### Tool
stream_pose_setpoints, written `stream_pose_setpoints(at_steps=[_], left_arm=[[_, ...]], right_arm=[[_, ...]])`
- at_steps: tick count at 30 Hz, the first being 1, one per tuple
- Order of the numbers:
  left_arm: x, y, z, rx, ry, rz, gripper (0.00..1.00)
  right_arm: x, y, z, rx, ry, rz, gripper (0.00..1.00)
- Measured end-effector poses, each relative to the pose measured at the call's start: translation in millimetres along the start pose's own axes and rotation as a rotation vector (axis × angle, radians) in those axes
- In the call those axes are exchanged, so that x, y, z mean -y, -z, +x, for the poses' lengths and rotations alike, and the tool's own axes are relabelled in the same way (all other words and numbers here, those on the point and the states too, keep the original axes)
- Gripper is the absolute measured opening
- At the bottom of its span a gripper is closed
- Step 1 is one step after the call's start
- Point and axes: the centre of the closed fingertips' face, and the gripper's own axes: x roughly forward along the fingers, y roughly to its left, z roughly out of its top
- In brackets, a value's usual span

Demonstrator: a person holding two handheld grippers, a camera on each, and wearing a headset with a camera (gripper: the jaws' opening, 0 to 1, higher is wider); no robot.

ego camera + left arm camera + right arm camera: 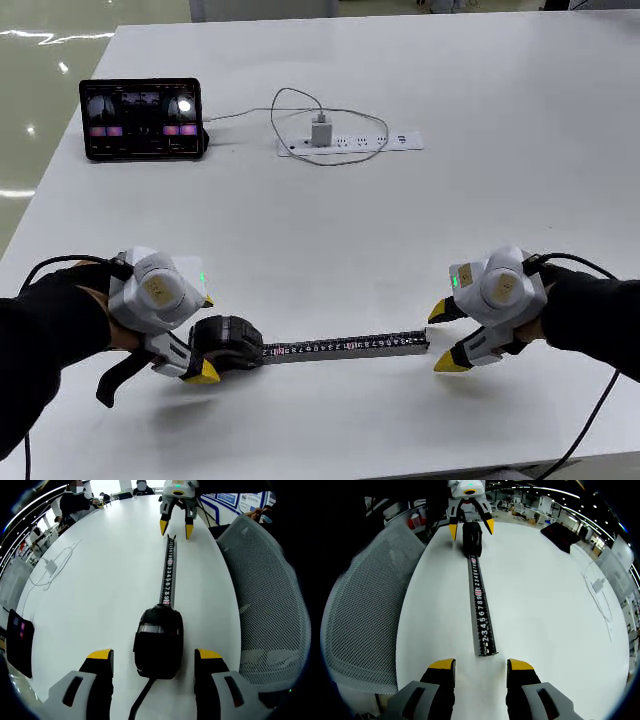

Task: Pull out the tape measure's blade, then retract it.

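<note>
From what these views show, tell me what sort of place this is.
Probably an open-plan office or lab workspace: a large white table carries a tablet and a power strip with a charger plugged in, and a mesh office chair stands beside it.

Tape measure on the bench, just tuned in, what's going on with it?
A person works two claws on a white table. The left claw straddles the tape measure, jaws open with a gap on each side. The blade lies pulled out flat towards the right claw, which is open too; the blade's tip sits just short of its jaws, not gripped.
</note>
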Motion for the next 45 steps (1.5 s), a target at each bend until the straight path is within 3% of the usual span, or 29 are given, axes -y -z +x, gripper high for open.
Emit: stream_pose_setpoints(at_steps=[5, 8, 11, 13, 20, 24, 35, 37, 39, 41, 45], left_arm=[[0.4, -3.8, -3.0, 0.036, -0.020, -0.074, 0.70], [0.7, -6.0, -5.4, 0.081, -0.024, -0.174, 0.75], [-3.5, -8.0, -7.9, 0.132, -0.048, -0.231, 0.82], [-4.8, -5.9, -9.2, 0.154, -0.055, -0.289, 0.86], [-4.6, -1.1, -13.7, 0.228, -0.103, -0.395, 0.96], [-3.7, 2.5, -16.7, 0.263, -0.155, -0.447, 0.99], [-3.1, 13.5, -33.6, 0.378, -0.318, -0.571, 0.99], [-4.4, 15.7, -39.9, 0.414, -0.358, -0.591, 0.99], [-11.4, 15.0, -54.3, 0.485, -0.437, -0.597, 0.99], [-10.8, 19.9, -62.1, 0.518, -0.456, -0.659, 0.99], [-4.0, 35.7, -62.9, 0.508, -0.460, -0.706, 0.99]], right_arm=[[3.5, -3.5, -4.7, 0.042, 0.032, 0.068, 0.43], [2.1, -4.4, -7.6, 0.065, 0.041, 0.105, 0.47], [0.5, -6.3, -11.4, 0.086, 0.055, 0.123, 0.50], [-0.7, -8.1, -13.8, 0.112, 0.067, 0.145, 0.51], [-0.8, -11.1, -23.6, 0.202, 0.135, 0.241, 0.57], [1.1, -6.5, -30.5, 0.251, 0.181, 0.301, 0.63], [-5.0, 10.4, -51.8, 0.309, 0.315, 0.415, 0.76], [-8.9, 12.7, -54.8, 0.321, 0.333, 0.433, 0.80], [-15.4, 17.4, -55.0, 0.325, 0.335, 0.456, 0.83], [-20.1, 25.4, -55.1, 0.318, 0.354, 0.462, 0.85], [-27.9, 34.9, -61.0, 0.330, 0.372, 0.495, 0.94]])
